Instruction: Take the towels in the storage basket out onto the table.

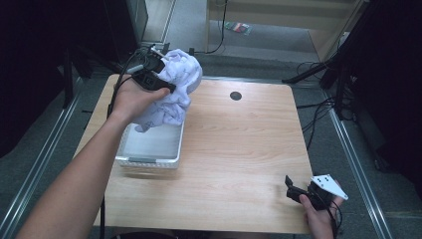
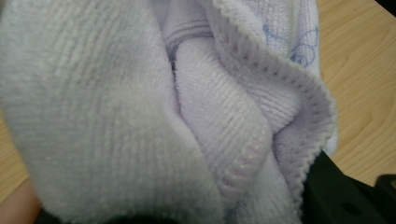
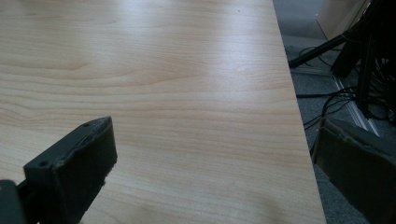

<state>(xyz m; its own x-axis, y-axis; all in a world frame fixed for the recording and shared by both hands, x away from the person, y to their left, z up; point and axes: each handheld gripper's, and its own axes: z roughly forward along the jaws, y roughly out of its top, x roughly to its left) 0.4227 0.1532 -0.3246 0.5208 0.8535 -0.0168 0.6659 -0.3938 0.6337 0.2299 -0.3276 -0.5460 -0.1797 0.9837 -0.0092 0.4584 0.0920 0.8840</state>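
Towel: the pale lilac towel (image 1: 174, 89) hangs bunched from my left gripper (image 1: 158, 79), lifted over the far end of the white basket (image 1: 149, 160), at about 10 o'clock on the table (image 1: 239, 164).
Left claw: I read it as clamped on the towel; in the left gripper view the terry folds (image 2: 140, 112) crowd right up to the lens and a black jaw edge shows at 5 o'clock, with cloth pinched against it.
Grip quality: I seem to hold a thick wad, not a single edge, so I judge the hold secure but the towel will not fall open by itself.
Towel tail: its lower end dangles at 6 o'clock from the claw, just above or touching the basket's far rim; I cannot tell which.
Right claw: my right gripper (image 1: 298, 191) rests near the table's 5 o'clock corner, jaws spread wide and holding nothing; its own view shows bare wood (image 3: 177, 93) between them.
Step in hand: I take it as lifting the towel clear of the basket.
Doing it well: I would raise straight up until the tail clears the rim, then carry toward 3 o'clock onto open wood, slowly, so the tail doesn't drag the light basket.
Next help: bring the right claw in to catch a hanging corner.
Landmark: the dark grommet (image 1: 236, 95) at 12 o'clock marks the far limit.
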